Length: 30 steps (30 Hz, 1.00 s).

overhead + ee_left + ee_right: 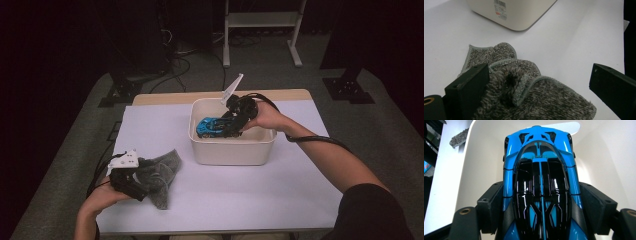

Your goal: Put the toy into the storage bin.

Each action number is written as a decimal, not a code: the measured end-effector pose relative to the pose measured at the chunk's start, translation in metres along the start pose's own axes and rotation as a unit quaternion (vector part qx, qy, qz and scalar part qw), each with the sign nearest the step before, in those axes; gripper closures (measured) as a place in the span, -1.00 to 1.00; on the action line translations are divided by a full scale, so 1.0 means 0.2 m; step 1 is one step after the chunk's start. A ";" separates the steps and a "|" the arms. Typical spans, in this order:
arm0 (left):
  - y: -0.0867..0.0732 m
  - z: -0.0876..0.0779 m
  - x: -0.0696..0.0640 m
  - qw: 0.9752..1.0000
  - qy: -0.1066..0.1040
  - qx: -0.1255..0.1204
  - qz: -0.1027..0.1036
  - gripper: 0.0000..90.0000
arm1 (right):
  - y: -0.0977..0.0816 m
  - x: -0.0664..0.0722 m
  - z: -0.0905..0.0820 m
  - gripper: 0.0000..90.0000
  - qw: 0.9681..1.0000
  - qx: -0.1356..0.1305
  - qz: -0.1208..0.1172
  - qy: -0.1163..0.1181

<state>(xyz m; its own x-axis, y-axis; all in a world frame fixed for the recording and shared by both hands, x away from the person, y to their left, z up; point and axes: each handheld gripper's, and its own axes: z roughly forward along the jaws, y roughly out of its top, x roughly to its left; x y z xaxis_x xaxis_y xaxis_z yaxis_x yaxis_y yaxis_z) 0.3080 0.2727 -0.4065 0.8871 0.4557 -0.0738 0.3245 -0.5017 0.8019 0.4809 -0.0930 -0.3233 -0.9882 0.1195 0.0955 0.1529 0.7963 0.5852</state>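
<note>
So the right gripper pinches the blue toy car over the white tub; at 8 o'clock, the left gripper sits spread over the grey cloth.

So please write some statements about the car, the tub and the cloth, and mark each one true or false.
1. The right gripper holds the blue toy car by its sides. True.
2. The car is inside the white tub. True.
3. The grey cloth lies in the tub. False: it lies on the table, left of the tub.
4. The left gripper is clamped shut on the cloth. False: its jaws stand wide apart over it.
5. The tub stands on the floor. False: it stands on the table.
</note>
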 end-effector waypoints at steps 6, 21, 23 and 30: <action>0.00 0.00 0.00 1.000 -0.001 0.000 -0.001 -0.94 | 0.00 -0.01 0.03 -0.44 1.000 0.005 -0.002 0.003; 0.00 0.00 0.00 1.000 -0.001 -0.001 -0.002 -0.94 | -0.01 -0.02 0.07 -0.44 1.000 0.016 0.005 0.008; 0.00 -0.01 0.00 1.000 -0.001 -0.003 -0.002 -0.94 | -0.01 -0.03 0.08 -0.44 1.000 0.019 0.005 0.009; 0.00 -0.01 0.00 1.000 0.000 -0.003 -0.003 -0.94 | -0.01 -0.03 0.10 -0.44 1.000 0.025 0.005 0.010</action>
<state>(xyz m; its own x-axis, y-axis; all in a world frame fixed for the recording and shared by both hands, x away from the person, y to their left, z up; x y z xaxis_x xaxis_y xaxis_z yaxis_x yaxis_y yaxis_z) 0.3071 0.2741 -0.4061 0.8855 0.4579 -0.0789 0.3277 -0.4950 0.8047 0.4863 -0.0836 -0.3404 -0.9862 0.1165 0.1179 0.1623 0.8233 0.5439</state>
